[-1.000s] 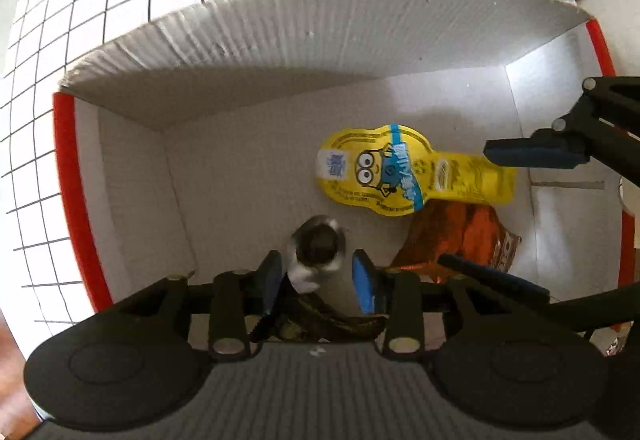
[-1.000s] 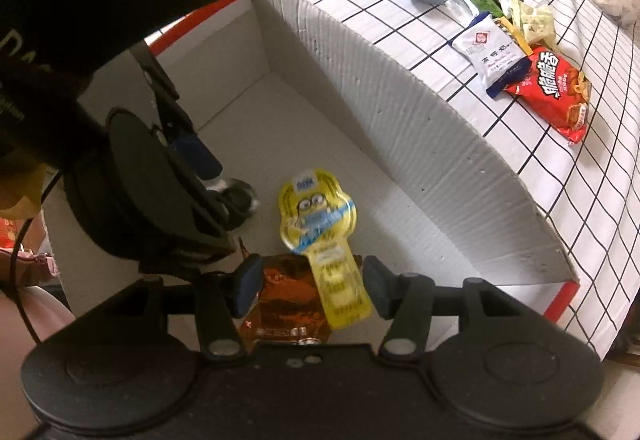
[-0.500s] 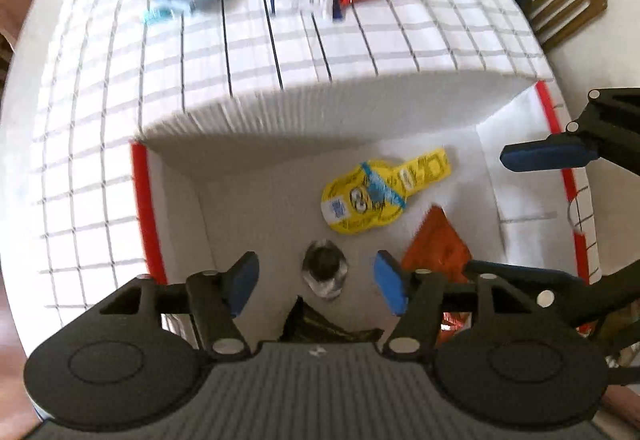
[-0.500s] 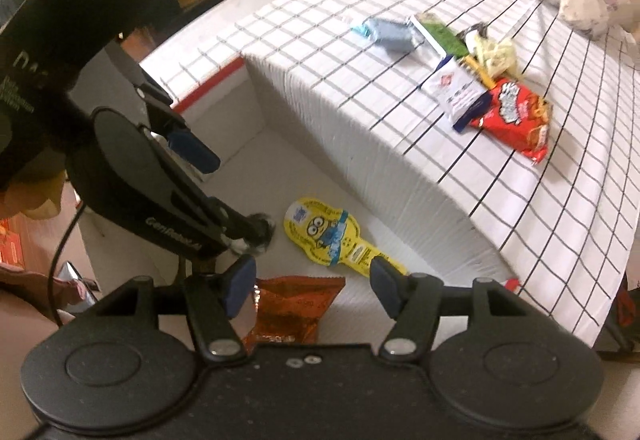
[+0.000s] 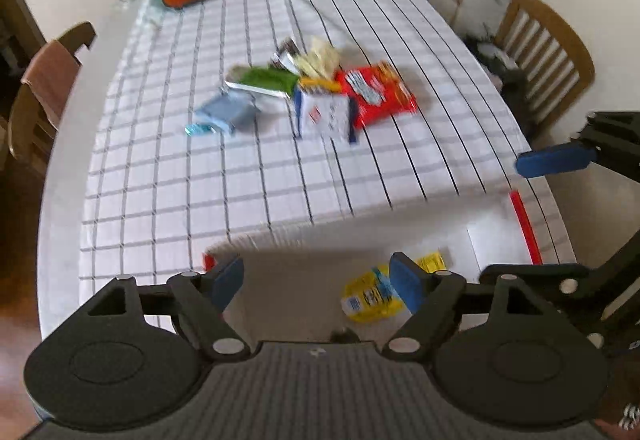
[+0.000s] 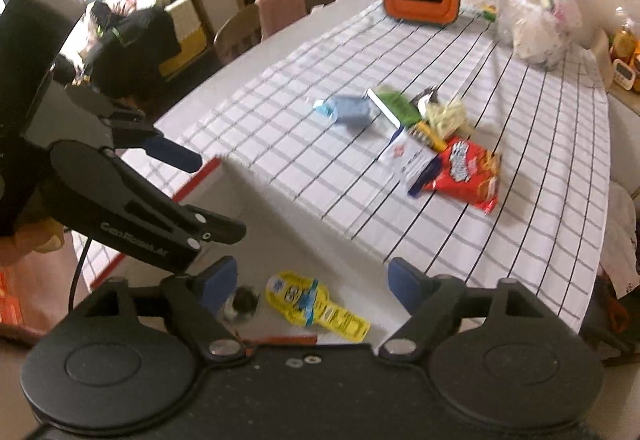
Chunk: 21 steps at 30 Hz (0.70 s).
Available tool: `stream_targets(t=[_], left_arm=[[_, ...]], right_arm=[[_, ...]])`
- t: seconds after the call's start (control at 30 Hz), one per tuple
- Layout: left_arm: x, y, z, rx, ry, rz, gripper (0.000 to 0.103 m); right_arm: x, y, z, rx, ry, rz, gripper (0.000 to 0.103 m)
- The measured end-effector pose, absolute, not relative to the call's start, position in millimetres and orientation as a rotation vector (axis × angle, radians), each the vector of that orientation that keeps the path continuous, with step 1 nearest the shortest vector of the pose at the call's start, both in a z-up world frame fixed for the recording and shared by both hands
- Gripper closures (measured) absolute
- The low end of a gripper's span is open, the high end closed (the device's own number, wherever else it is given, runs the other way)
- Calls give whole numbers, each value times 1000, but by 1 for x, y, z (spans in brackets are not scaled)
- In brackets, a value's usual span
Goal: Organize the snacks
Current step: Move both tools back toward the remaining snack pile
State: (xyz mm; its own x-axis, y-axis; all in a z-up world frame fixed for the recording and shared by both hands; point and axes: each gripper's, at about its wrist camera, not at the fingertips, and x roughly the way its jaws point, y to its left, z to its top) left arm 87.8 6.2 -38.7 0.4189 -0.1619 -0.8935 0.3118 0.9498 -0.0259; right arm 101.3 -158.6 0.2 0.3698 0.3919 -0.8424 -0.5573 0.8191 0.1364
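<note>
Just now both tongs are empty, jaws opening: the left tongs and right tongs hang above the white box, where a yellow pouch lies flat. Ahead, across the checked bench, sits the snack pile, well apart. Its red bag, long axis slanting, seems nearer the right.
</note>
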Motion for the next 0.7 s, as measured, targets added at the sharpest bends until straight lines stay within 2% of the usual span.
stream_targets(t=[0.23, 0.33, 0.7], left_arm=[[107, 21, -23, 117, 1033, -250, 21], [118, 26, -17, 106, 1005, -228, 20], [184, 44, -11, 47, 1002, -136, 20]], right_arm=[[121, -168, 12, -141, 973, 565, 12], [132, -172, 14, -125, 960, 530, 6], [187, -189, 4, -132, 940, 432, 5]])
